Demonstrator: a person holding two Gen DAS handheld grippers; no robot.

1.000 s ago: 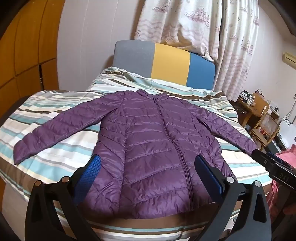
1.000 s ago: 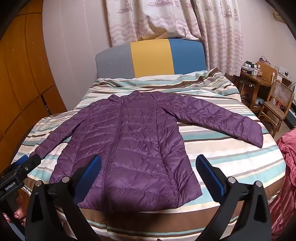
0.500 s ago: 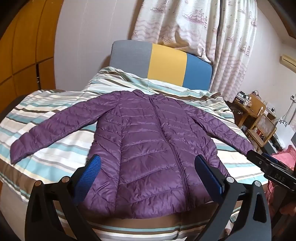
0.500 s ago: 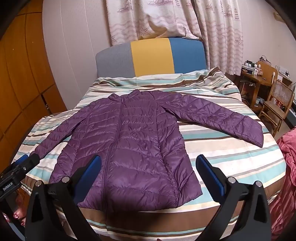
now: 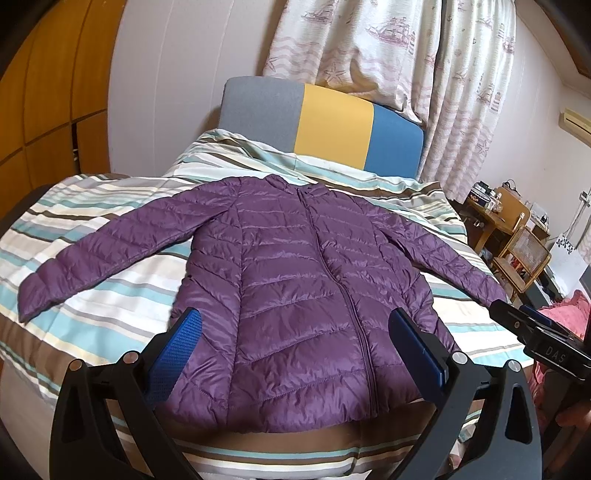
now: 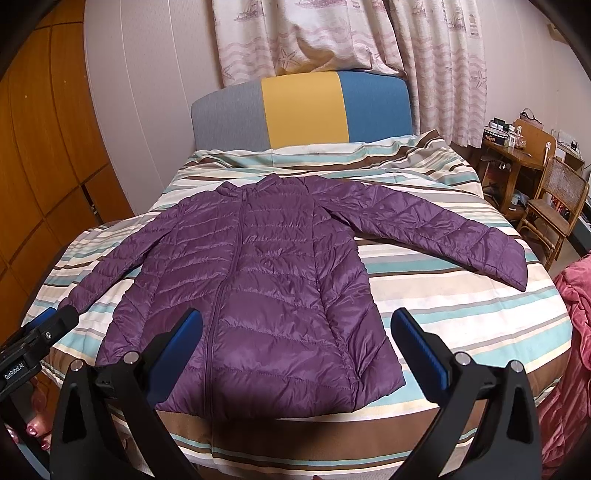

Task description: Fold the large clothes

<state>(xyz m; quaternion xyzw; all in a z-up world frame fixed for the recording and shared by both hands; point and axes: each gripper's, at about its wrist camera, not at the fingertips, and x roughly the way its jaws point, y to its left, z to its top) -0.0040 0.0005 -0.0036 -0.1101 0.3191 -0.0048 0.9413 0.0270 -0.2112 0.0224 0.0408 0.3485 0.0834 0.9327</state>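
A purple quilted jacket (image 5: 295, 288) (image 6: 266, 291) lies flat and zipped on the striped bedspread (image 5: 110, 306) (image 6: 461, 302), both sleeves spread out to the sides, its hem near the bed's foot. My left gripper (image 5: 295, 332) hovers open above the hem with nothing between its blue pads. Over the hem too, my right gripper (image 6: 295, 332) stands open and empty. Each gripper shows at the edge of the other's view: the right one (image 5: 535, 332) beside the right cuff, the left one (image 6: 40, 332) beside the left cuff.
A grey, yellow and blue headboard (image 6: 303, 107) backs the bed below patterned curtains (image 6: 332, 33). Wooden wardrobe doors (image 6: 40, 155) line the left wall. A wooden desk and chair (image 6: 546, 188) stand at the right. Pink fabric (image 6: 576, 332) lies by the bed's right corner.
The left wrist view has drifted slightly up and left, so the jacket sits a little lower and further right in it. The right gripper has hardly moved. Both stay open.
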